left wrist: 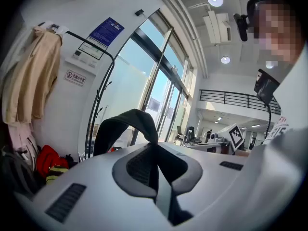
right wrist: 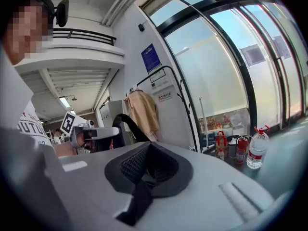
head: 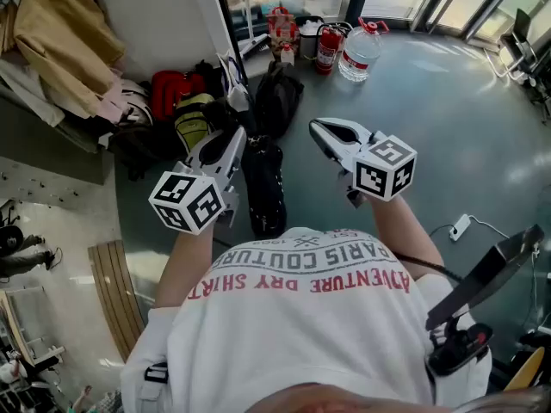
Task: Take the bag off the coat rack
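Observation:
A black bag (head: 264, 188) hangs in the air between my two grippers, in front of the person's chest. My left gripper (head: 234, 138) is shut on its black strap (left wrist: 130, 121), which loops up out of the jaws in the left gripper view. My right gripper (head: 317, 128) is shut on another length of the strap (right wrist: 126, 121), which runs through its jaws. The black coat rack (right wrist: 179, 97) stands by the white wall with a beige coat (right wrist: 142, 110) still on it. That beige coat (head: 60, 37) is at the upper left of the head view.
Under the rack lies a pile: a red bag (head: 172, 89), a black backpack (head: 277, 93) and other bags. Fire extinguishers (head: 328, 47) and a water bottle (head: 360, 52) stand by the glass wall. A power strip (head: 459, 226) lies on the floor at right, wooden slats (head: 114, 292) at left.

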{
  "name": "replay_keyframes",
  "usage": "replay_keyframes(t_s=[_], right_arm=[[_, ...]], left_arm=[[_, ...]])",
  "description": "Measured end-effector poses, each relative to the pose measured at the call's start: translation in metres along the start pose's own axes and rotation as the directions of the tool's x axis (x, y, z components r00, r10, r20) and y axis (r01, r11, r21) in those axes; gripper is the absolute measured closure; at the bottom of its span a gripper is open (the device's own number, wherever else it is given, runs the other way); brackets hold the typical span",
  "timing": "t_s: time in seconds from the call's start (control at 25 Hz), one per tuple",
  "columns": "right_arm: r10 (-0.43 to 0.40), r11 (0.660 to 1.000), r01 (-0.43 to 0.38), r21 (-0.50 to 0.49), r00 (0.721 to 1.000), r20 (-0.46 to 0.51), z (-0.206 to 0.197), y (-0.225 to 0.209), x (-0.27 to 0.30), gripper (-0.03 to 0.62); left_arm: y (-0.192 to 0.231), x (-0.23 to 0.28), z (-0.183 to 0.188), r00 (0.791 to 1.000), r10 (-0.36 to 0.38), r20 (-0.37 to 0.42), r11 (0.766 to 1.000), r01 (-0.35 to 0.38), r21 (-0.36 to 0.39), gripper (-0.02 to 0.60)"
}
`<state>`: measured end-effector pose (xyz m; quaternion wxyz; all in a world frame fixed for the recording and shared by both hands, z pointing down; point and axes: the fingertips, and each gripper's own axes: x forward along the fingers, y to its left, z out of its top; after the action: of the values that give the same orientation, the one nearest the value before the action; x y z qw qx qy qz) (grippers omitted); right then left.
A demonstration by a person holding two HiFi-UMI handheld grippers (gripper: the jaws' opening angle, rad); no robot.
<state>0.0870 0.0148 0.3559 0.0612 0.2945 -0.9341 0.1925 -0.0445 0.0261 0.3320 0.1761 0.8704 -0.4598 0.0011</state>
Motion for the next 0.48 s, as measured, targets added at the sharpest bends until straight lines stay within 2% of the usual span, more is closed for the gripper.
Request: replay_keyframes(t_s=[0.24, 0.48], right_arm=[[0.037, 0.999, -0.036, -0.038, 0.999, 0.012, -0.006, 0.057, -0.058, 0.592], [0.056, 0.998, -0.055, -0.042, 0.998, 0.026, -0.022, 0.089, -0.081, 0.592]], left_arm=[[-0.064, -0.051, -0.008, 1.0, 0.021, 0.009, 1.0, -0.02, -0.023, 0.563], [-0.1, -0.086, -0.029, 1.0, 0.005, -0.009, 1.0, -0.005, -0.017, 0.563]])
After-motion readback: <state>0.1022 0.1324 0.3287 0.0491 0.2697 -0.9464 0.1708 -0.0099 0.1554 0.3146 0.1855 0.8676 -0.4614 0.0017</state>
